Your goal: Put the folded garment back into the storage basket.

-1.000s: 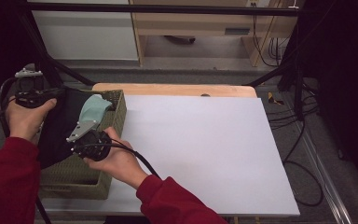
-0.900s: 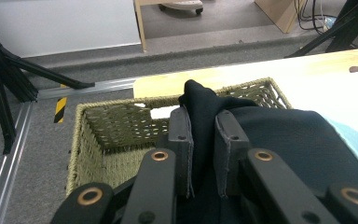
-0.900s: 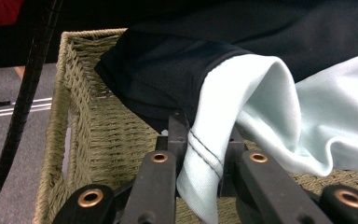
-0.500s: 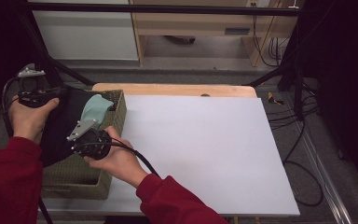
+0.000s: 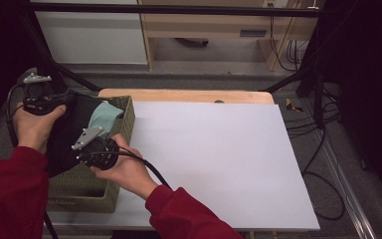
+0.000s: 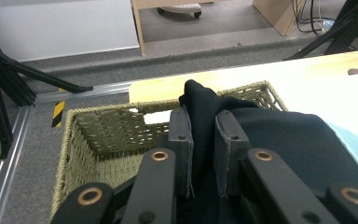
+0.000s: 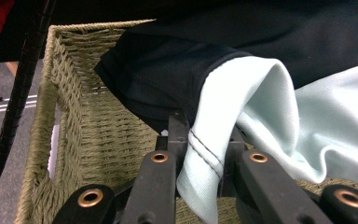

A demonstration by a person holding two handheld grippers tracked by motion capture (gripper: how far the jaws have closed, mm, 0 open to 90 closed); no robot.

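A garment with a black part [image 5: 72, 132] and a pale teal part [image 5: 104, 115] hangs half out of a woven basket [image 5: 82, 200] at the table's left end. My left gripper [image 5: 65, 101] is held at the basket's far left, shut on a fold of the black fabric [image 6: 200, 100] above the basket [image 6: 105, 128]. My right gripper [image 5: 87, 142] is over the basket's near side. It is shut on the stitched edge of the teal fabric [image 7: 242, 98], with the black cloth [image 7: 168, 70] draped behind it and the basket wall [image 7: 74, 98] to the left.
A white sheet [image 5: 206, 159] covers most of the table, with a strip of bare wood [image 5: 179, 94] at the far edge. Black stand legs [image 5: 298, 69] and cables [image 5: 323, 124] lie on the floor to the right. A wooden cabinet [image 5: 219, 25] stands behind.
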